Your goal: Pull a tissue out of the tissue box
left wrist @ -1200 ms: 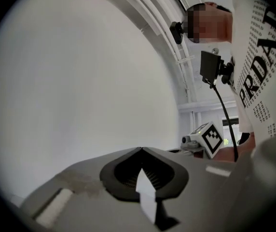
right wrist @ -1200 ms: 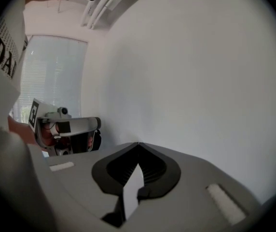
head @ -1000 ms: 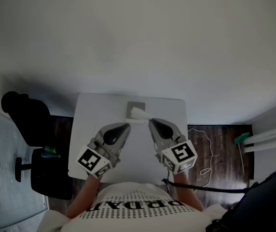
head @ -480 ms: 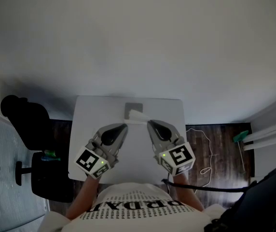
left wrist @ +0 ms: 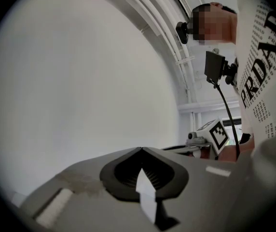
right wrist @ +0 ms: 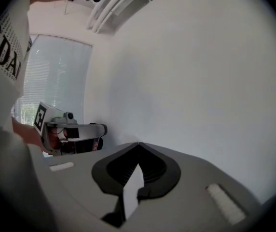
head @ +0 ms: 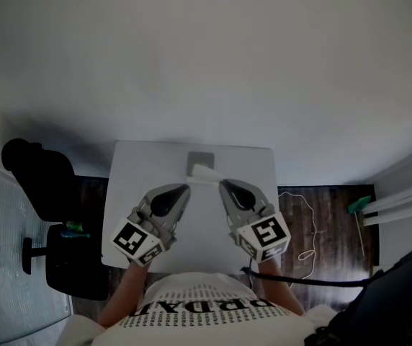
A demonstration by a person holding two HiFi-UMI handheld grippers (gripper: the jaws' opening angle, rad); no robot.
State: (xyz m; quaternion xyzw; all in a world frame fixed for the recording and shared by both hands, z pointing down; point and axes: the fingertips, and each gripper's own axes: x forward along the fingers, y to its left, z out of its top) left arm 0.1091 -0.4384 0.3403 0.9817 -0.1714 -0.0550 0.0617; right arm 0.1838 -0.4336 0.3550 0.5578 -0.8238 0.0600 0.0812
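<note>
At twelve o'clock on the worktop (head: 260, 166), my right gripper (head: 223, 184) fingers pinch the tissue (head: 206, 173) to draw it from the tissue box (head: 200, 159); left gripper (head: 186, 188) closed, empty.

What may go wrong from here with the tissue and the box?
1. The tissue runs from the tissue box to the shut right gripper; such a small pinch may slip or tear it.
2. The left gripper, also shut, does not hold the box, so a pull may drag it along the table.
</note>
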